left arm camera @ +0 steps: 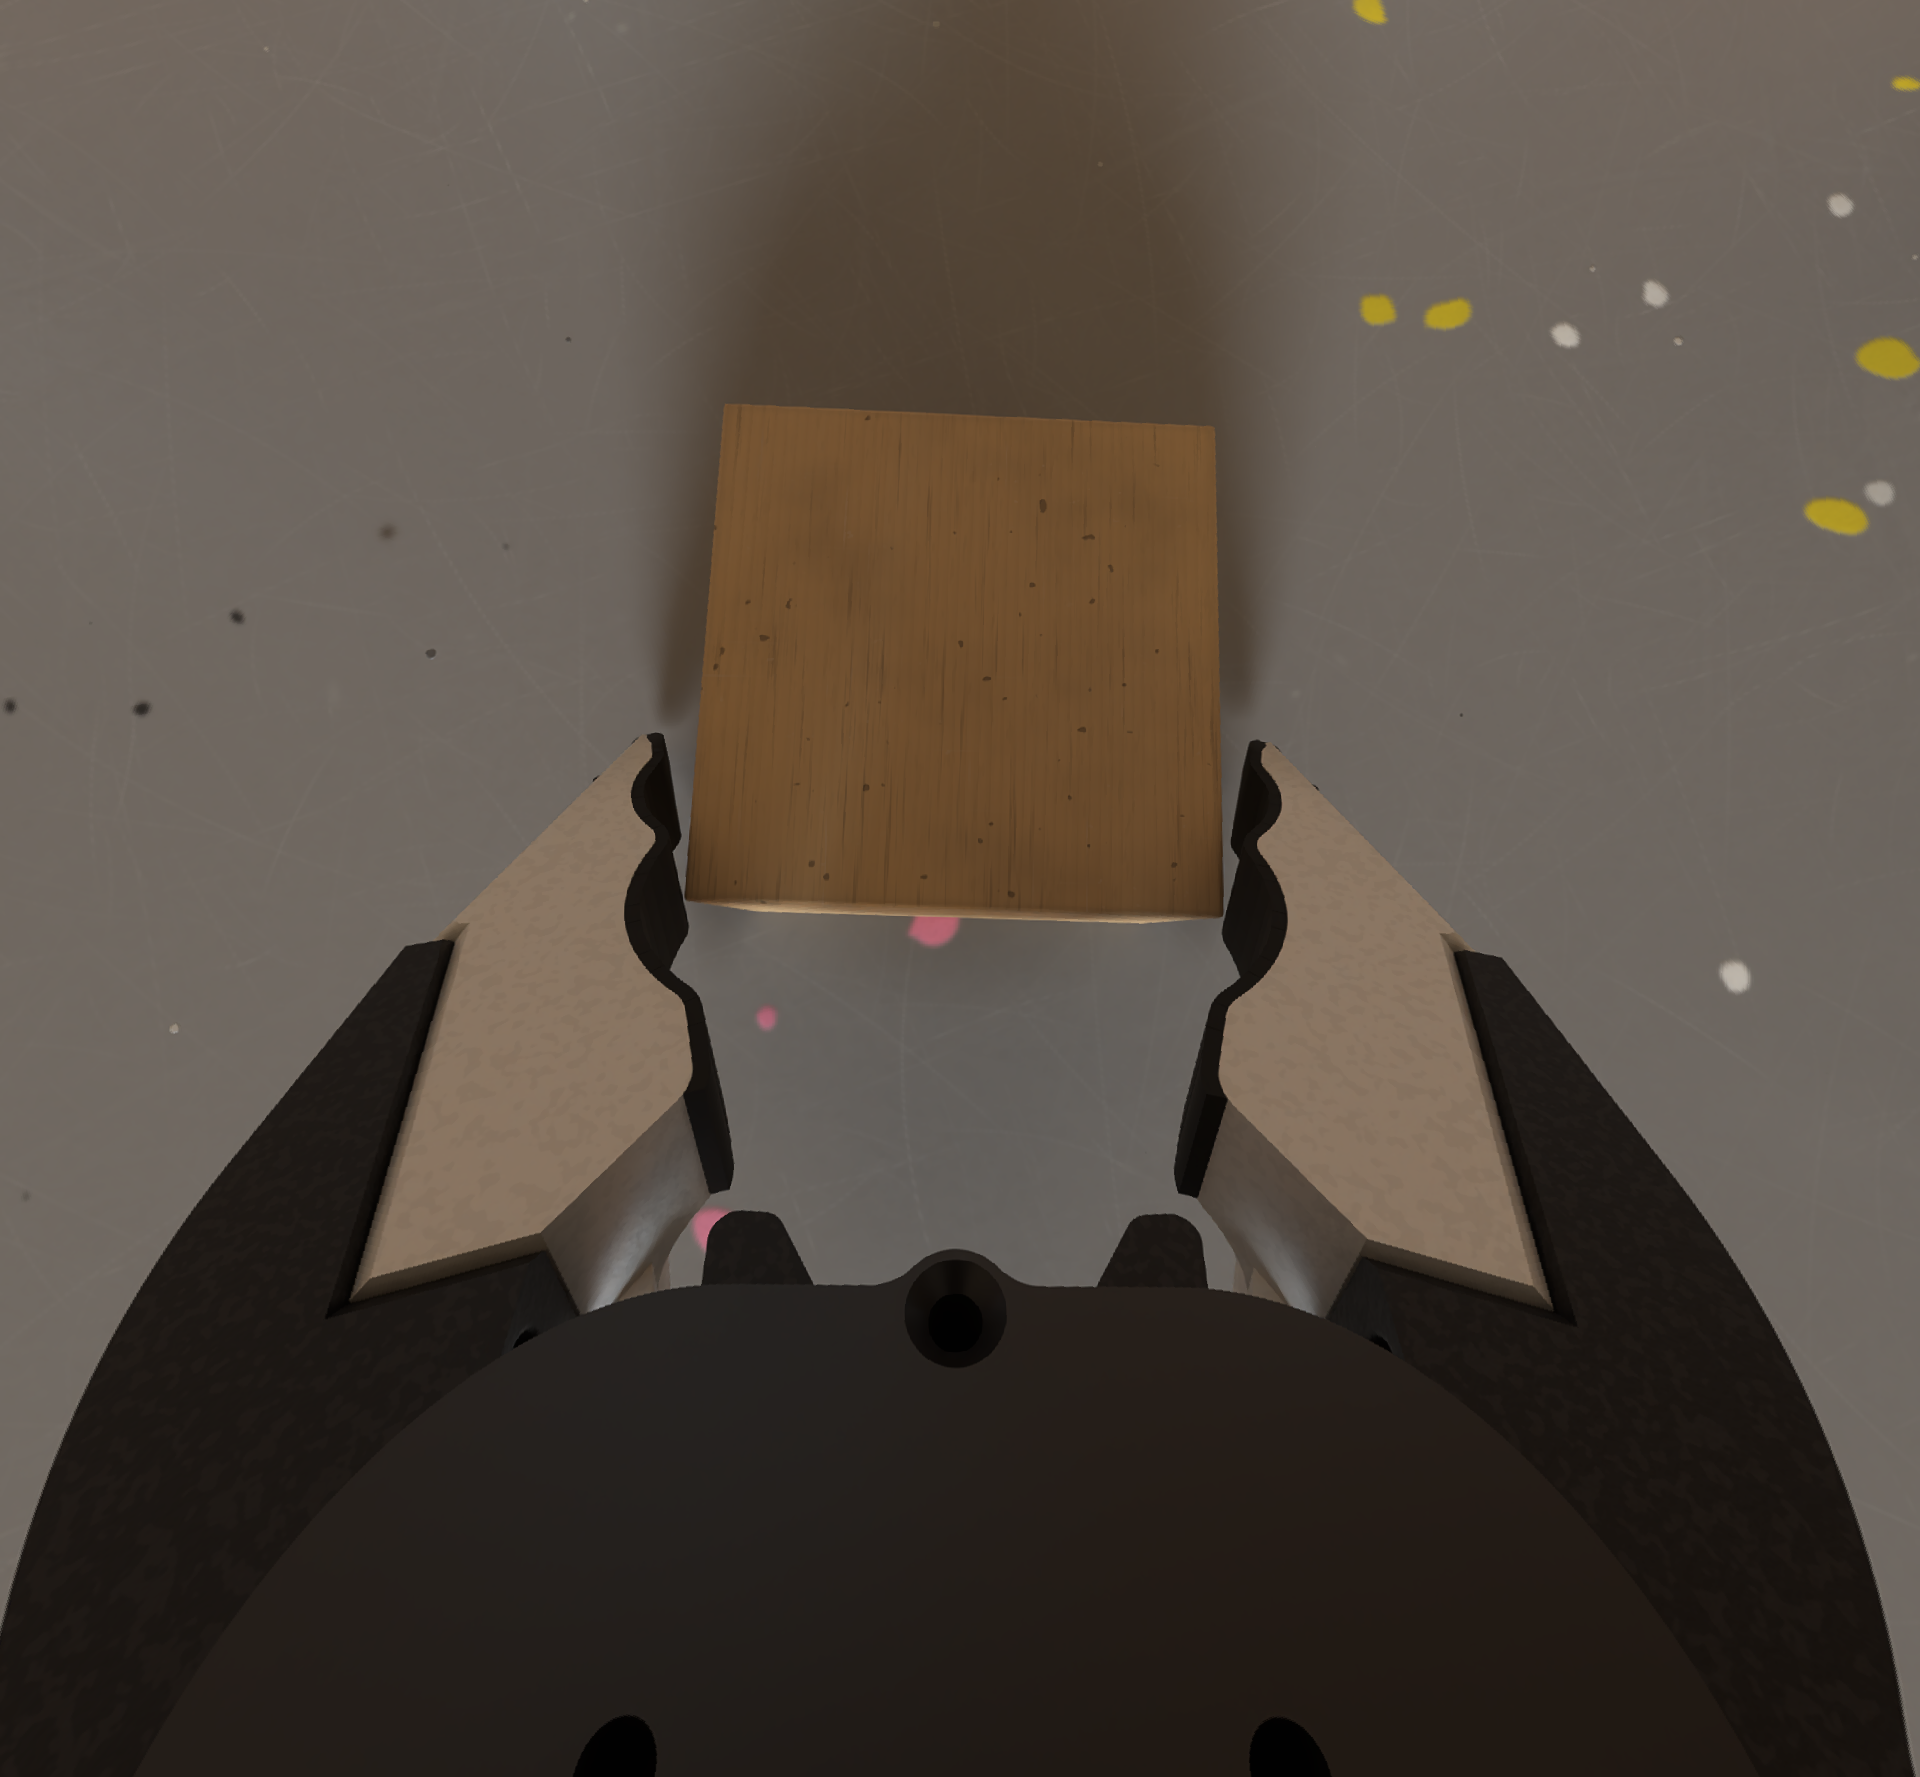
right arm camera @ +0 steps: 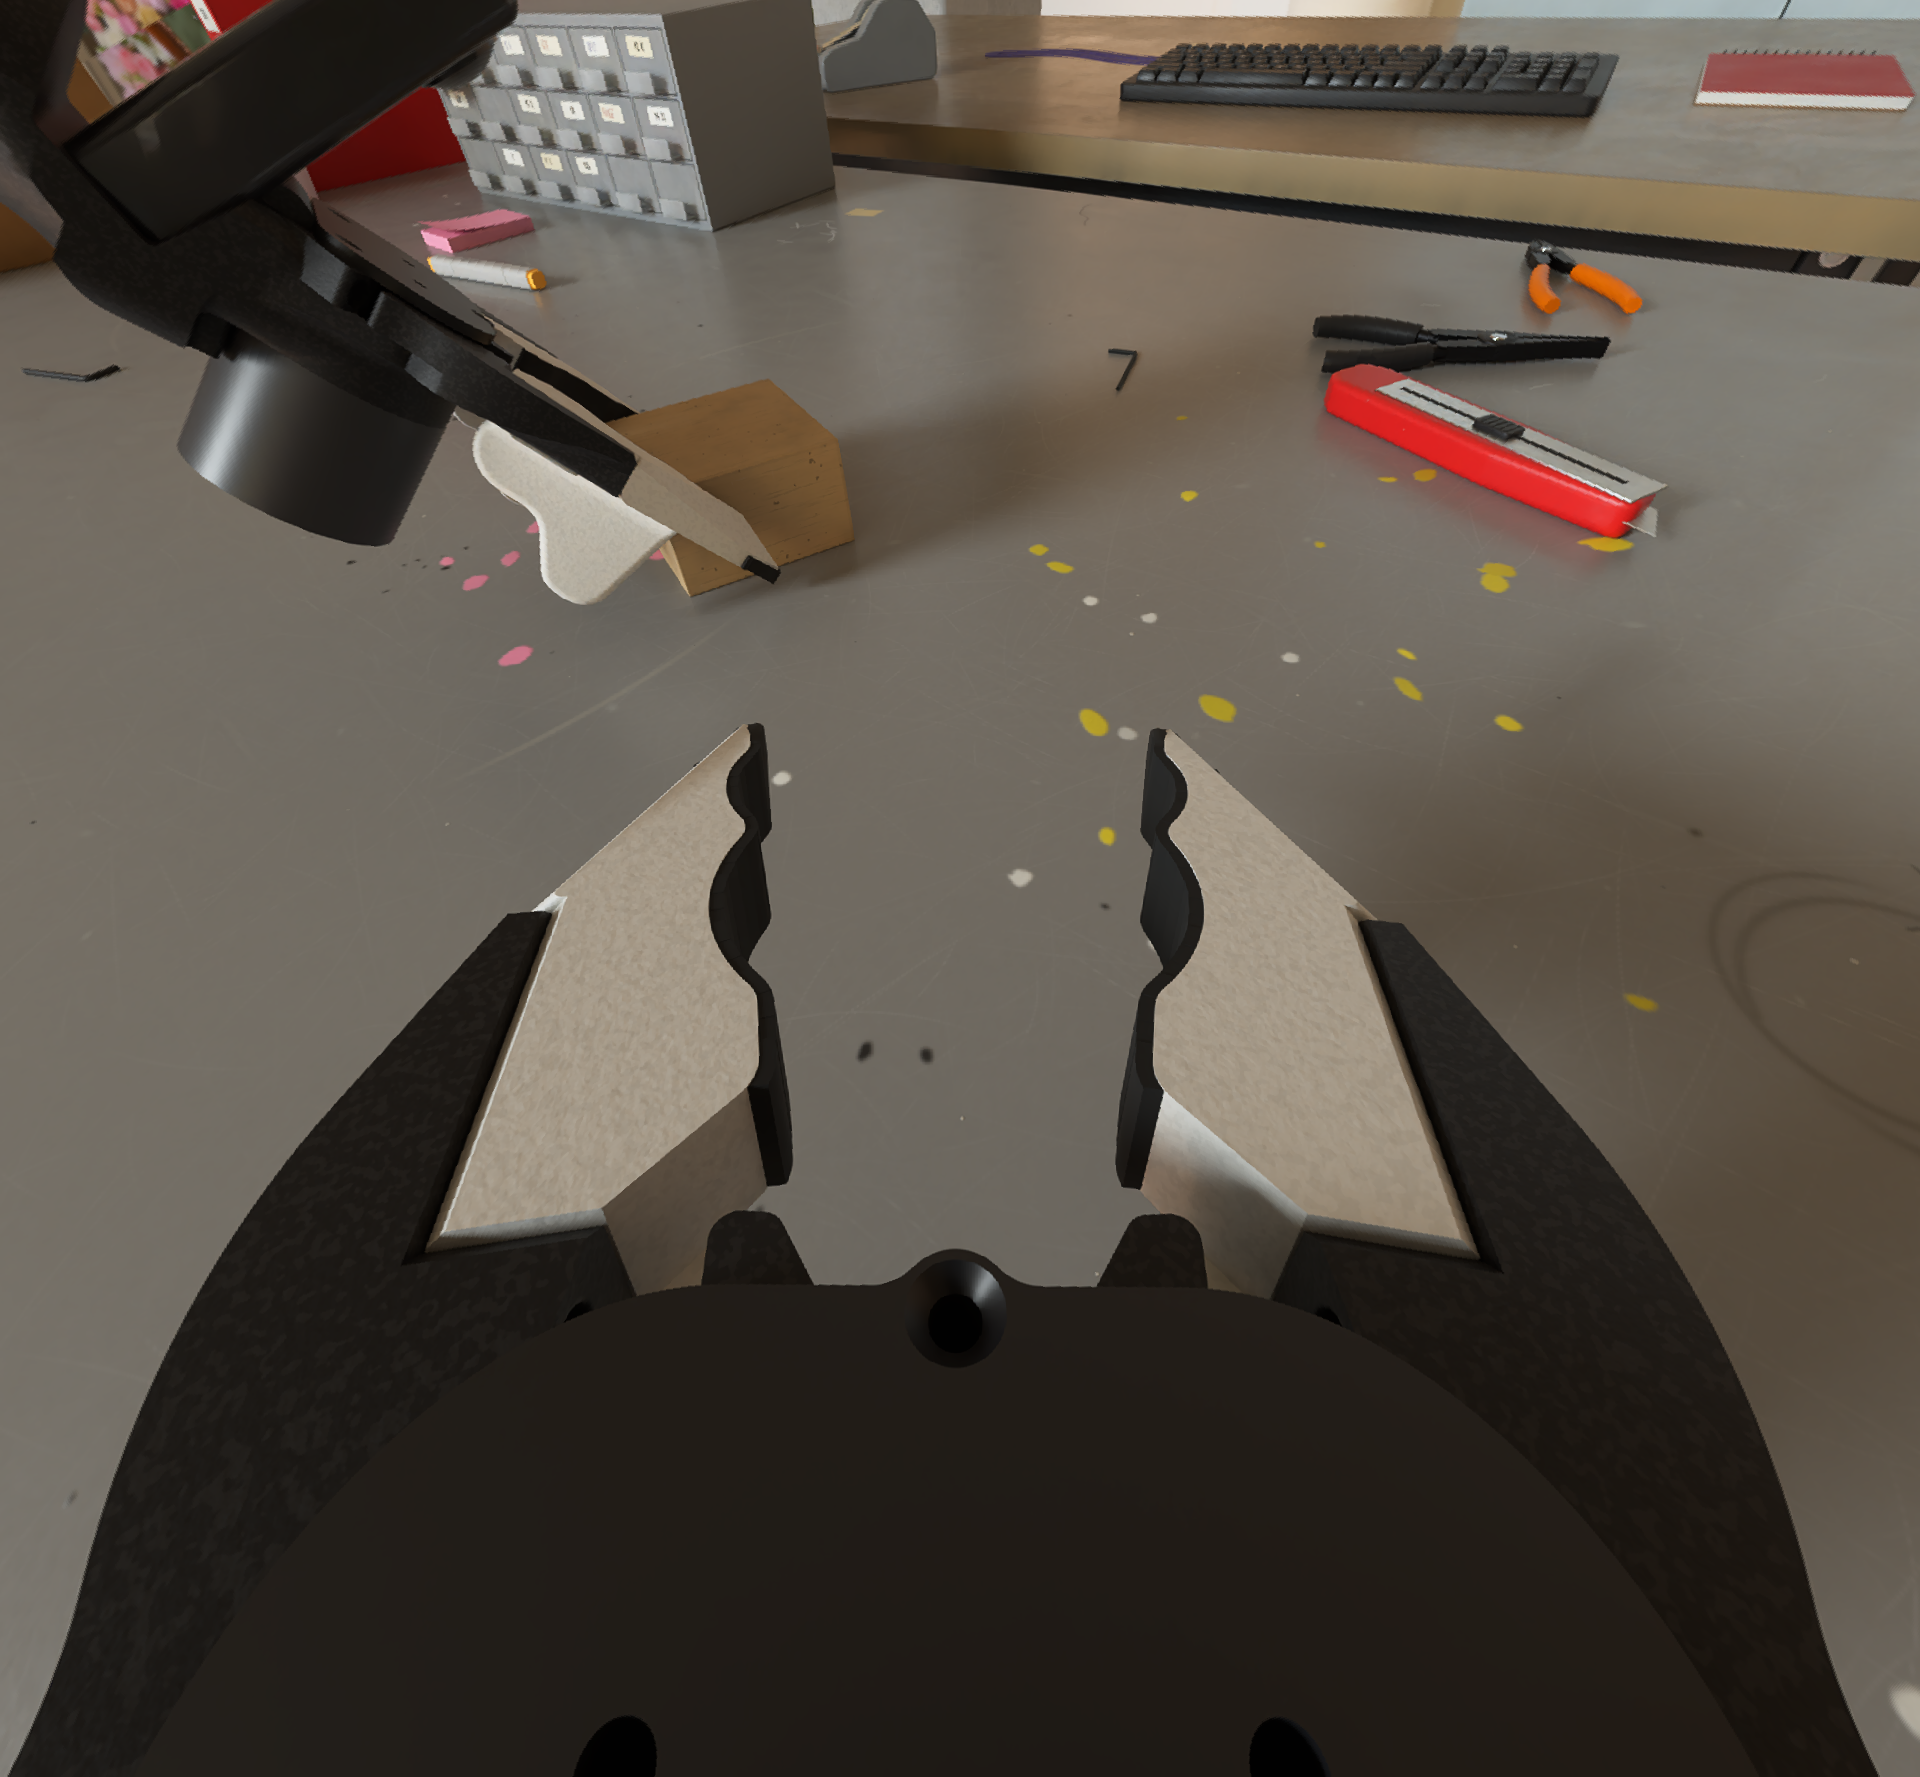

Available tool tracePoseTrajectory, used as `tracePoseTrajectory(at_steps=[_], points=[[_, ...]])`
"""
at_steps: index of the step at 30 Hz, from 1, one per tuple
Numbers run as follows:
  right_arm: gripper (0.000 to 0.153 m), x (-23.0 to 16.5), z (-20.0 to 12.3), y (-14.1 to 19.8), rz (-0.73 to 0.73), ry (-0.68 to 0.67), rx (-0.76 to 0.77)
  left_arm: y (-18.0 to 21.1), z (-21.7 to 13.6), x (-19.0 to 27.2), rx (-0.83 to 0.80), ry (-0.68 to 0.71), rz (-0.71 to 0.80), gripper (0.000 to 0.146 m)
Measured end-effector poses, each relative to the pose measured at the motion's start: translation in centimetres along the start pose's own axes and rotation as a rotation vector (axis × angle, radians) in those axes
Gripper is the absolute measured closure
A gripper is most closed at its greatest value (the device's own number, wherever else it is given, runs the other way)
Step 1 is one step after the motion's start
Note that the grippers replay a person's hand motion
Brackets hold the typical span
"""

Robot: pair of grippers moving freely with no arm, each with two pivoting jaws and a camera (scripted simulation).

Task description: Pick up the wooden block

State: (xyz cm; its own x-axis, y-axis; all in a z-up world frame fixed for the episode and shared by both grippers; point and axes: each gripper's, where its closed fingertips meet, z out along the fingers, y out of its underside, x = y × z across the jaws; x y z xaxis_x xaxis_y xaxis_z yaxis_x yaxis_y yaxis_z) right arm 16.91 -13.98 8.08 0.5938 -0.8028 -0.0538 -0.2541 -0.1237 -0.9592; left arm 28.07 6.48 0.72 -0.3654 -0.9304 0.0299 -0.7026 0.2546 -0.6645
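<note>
Left claw (left arm camera: 954, 751) wide around wooden block (left arm camera: 956, 667)

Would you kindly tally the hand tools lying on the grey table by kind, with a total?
Pliers: 2, one orange-handled, one black-handled
Utility knife: 1, red
Hex key: 2, one near the middle, one far left
Total: 5

Grey paint-flecked table (right arm camera: 935, 356) carries wooden block (right arm camera: 769, 460), red cutter (right arm camera: 1486, 449), pliers (right arm camera: 1455, 343).
</note>
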Motion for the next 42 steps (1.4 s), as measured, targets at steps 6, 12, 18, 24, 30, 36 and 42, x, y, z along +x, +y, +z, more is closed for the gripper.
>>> tracePoseTrajectory(at_steps=[6, 12, 18, 24, 30, 36, 42], points=[[0.081, 0.01, 0.02, 0.03, 0.005, -0.004, -0.001, -0.18, 0.31, -0.06, -0.007, -0.010, 0.015, 0.038], [0.081, 0.01, 0.01, 0.05, 0.008, -0.007, -0.002, -0.15, 0.40, -0.13, -0.014, -0.023, 0.030, 0.038], [0.082, -0.06, 0.01, 0.07, 0.006, -0.009, -0.004, -0.17, 0.41, -0.14, -0.013, -0.025, 0.027, 0.038], [0.083, -0.12, 0.01, 0.10, 0.004, -0.010, -0.006, -0.32, 0.47, 0.00, -0.001, -0.018, 0.039, 0.038], [0.084, -0.12, 0.01, 0.12, 0.006, -0.012, -0.007, -0.37, 0.47, -0.01, 0.002, -0.019, 0.039, 0.038], [0.084, -0.12, -0.02, 0.12, 0.008, -0.014, -0.006, -0.40, 0.47, 0.13, 0.004, -0.012, 0.052, 0.038], [0.085, -0.12, -0.06, 0.09, 0.006, -0.014, -0.006, -0.49, 0.31, 0.42, 0.017, -0.004, 0.074, 0.038]])
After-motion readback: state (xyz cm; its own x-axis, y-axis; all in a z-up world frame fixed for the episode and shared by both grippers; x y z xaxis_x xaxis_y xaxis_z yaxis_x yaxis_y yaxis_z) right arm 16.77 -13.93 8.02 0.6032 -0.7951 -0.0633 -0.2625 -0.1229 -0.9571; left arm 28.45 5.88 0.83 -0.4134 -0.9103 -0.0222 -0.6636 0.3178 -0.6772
